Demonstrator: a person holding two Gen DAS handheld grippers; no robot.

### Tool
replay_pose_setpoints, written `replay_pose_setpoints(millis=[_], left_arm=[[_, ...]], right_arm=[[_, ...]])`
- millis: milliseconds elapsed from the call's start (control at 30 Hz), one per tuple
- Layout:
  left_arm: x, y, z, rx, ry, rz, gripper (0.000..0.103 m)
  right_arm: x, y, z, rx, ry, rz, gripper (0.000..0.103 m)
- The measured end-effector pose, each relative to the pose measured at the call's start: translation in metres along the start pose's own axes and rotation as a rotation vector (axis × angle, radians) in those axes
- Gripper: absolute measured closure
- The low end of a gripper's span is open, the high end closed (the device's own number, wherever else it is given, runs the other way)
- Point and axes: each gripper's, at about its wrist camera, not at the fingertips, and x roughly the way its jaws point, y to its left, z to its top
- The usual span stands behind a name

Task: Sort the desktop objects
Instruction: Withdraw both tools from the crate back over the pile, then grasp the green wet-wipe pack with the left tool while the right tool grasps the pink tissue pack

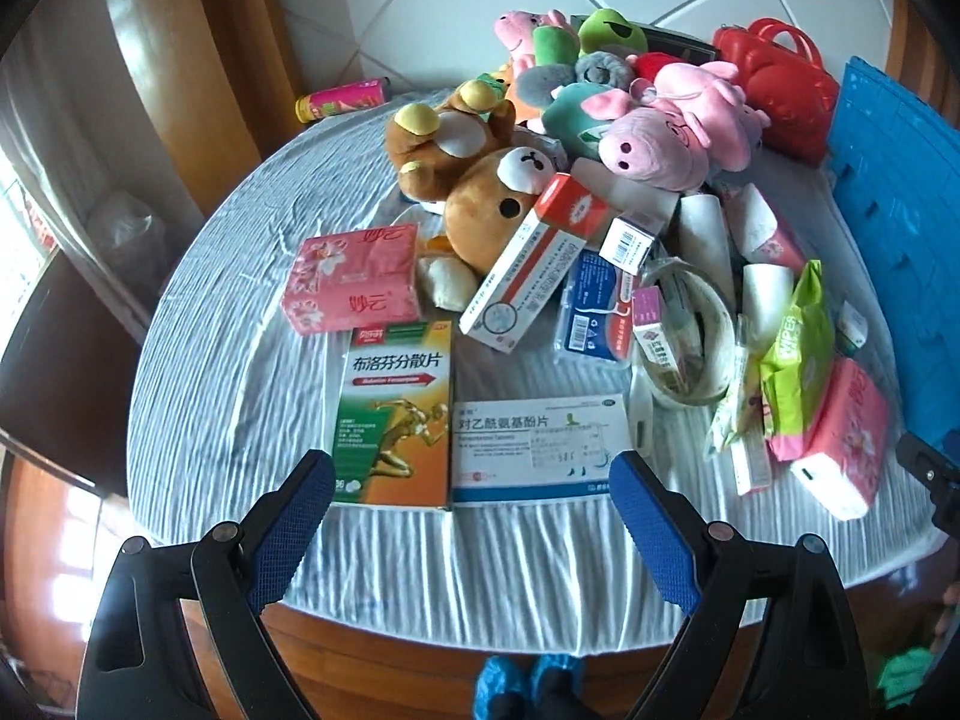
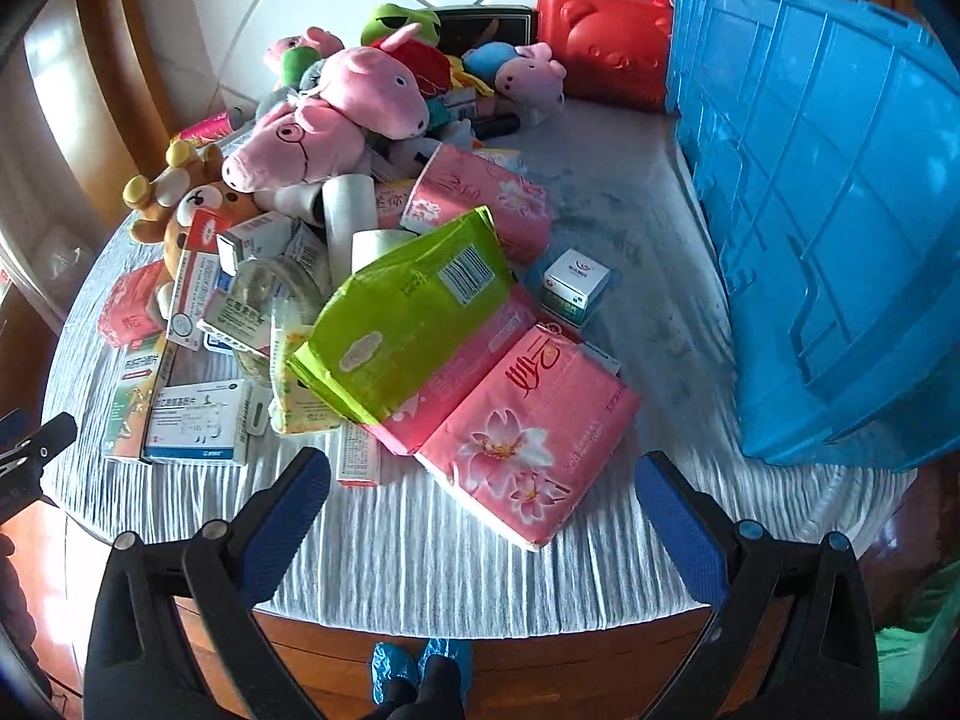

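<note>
While everything lies heaped in one mixed pile on the table (image 2: 420,570), both the left gripper (image 1: 471,495) and right gripper (image 2: 483,495) hover empty at its near edge, fingers spread wide, probably because no item is chosen; the blue crate (image 2: 840,210) stands alongside, likely for sorted goods.

Round table (image 2: 420,570), striped cloth — med boxes (image 1: 540,450), tissue packs (image 2: 528,444), plush toys (image 1: 480,180)
</note>
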Motion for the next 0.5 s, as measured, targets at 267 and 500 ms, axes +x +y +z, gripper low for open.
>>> replay_pose_setpoints(millis=[267,500], left_arm=[[0.016,-0.08,0.025,0.153,-0.015,-0.126,0.009],[0.038,-0.14,0.044,0.351,-0.01,-0.257,0.009]], right_arm=[[0.031,-0.025,-0.006,0.068,0.038,-0.028,0.0],[0.038,-0.031,-0.011,0.155,0.039,-0.092,0.0]])
